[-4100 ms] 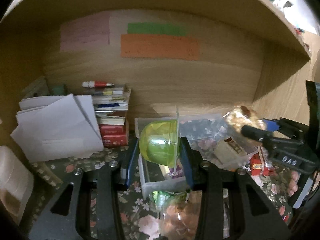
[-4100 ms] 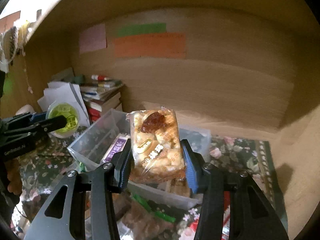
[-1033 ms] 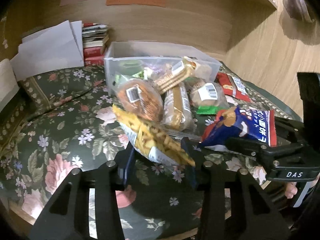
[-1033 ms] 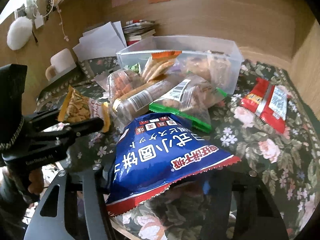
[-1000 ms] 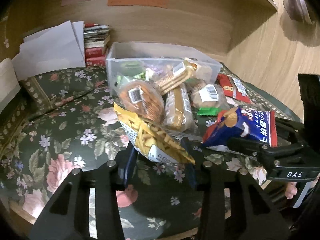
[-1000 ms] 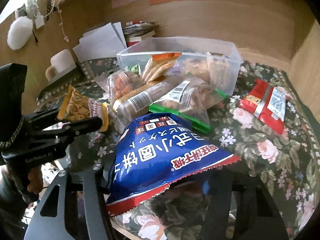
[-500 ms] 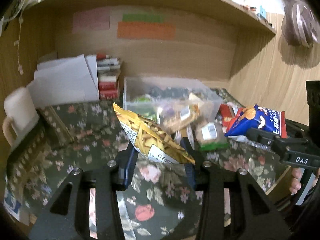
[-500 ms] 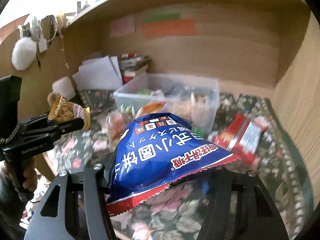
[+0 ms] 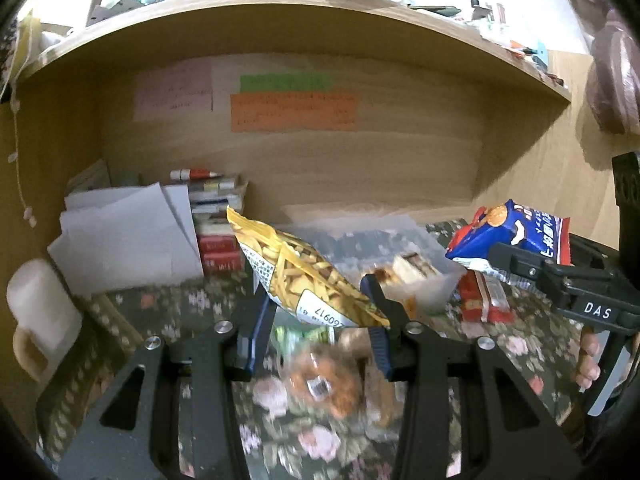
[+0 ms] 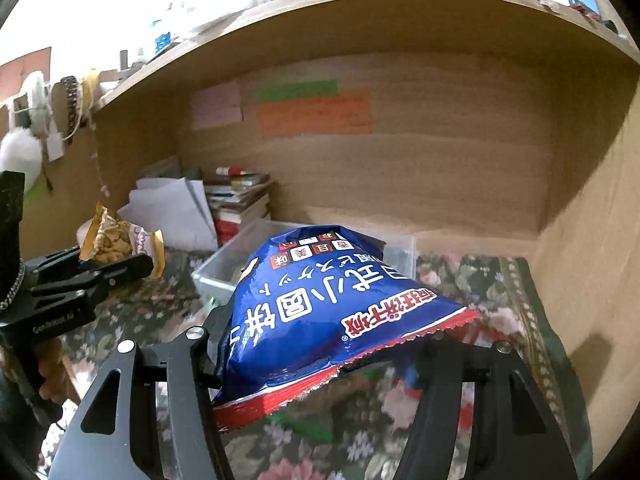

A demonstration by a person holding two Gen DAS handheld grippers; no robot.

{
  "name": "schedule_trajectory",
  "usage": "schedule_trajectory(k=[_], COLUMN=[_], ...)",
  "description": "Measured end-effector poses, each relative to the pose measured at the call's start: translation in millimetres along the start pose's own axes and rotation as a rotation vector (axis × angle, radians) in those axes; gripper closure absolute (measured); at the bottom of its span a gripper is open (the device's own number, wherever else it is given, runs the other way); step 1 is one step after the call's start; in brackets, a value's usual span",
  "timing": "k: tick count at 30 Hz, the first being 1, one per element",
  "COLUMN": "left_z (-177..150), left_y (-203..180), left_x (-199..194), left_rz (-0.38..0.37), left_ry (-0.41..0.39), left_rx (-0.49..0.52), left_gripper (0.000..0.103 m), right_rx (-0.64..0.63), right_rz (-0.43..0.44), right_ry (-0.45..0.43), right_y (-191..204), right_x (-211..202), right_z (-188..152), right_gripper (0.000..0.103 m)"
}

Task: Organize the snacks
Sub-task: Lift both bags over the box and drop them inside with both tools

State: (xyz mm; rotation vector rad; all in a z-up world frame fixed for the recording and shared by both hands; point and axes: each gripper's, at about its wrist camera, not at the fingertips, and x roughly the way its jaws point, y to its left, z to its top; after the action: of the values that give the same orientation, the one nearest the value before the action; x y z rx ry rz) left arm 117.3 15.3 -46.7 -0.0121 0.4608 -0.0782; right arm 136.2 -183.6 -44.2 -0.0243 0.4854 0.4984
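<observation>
My left gripper [image 9: 316, 300] is shut on a yellow bag of fries snack [image 9: 304, 276] and holds it in the air in front of the clear plastic bin [image 9: 436, 276]. My right gripper [image 10: 316, 344] is shut on a blue and red snack bag [image 10: 320, 304], also lifted, in front of the bin [image 10: 216, 272]. The blue bag shows in the left wrist view [image 9: 516, 236], the yellow bag in the right wrist view [image 10: 112, 240]. A round orange snack pack [image 9: 328, 388] lies blurred below the left gripper.
The floral cloth [image 9: 160, 312] covers the desk. White papers [image 9: 124, 240] and stacked books [image 9: 218, 232] stand at the back left, a white mug [image 9: 36, 320] at the left. A red packet [image 9: 480, 304] lies right of the bin. Wooden walls and a shelf enclose the desk.
Both grippers have risen and tilted up with their bags, from low over the snack pile to facing the back wall. The bin and loose snacks now sit lower in view.
</observation>
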Motion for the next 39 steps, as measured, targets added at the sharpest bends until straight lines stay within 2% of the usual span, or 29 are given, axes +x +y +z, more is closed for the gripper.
schedule_trajectory(k=[7,16,26,33,35,39], left_z=[22,36,35,29,29,32], left_y=[7,13,11,3,3,8], left_x=[36,86,138,152,151,147], left_rz=[-0.004,-0.015,-0.020,-0.034,-0.029,-0.019], left_ry=[0.013,0.092,0.208,0.252,0.250,0.238], left_rx=[-0.010,-0.023,-0.003,0.026,0.028,0.016], left_gripper=[0.060,0.060,0.060,0.060,0.058,0.042], right_rx=[-0.012,-0.051,-0.091,-0.094,-0.101,-0.105], right_rz=[-0.019,-0.045,-0.047,-0.035,-0.036,-0.050], right_ry=[0.024,0.085,0.196,0.268,0.281,0.293], right_y=[-10,-15,-12,-14,-14,-13], right_x=[31,79,135,152,155,154], right_z=[19,38,37,29,27,26], right_gripper=[0.046,0.046,0.046,0.045,0.044,0.037])
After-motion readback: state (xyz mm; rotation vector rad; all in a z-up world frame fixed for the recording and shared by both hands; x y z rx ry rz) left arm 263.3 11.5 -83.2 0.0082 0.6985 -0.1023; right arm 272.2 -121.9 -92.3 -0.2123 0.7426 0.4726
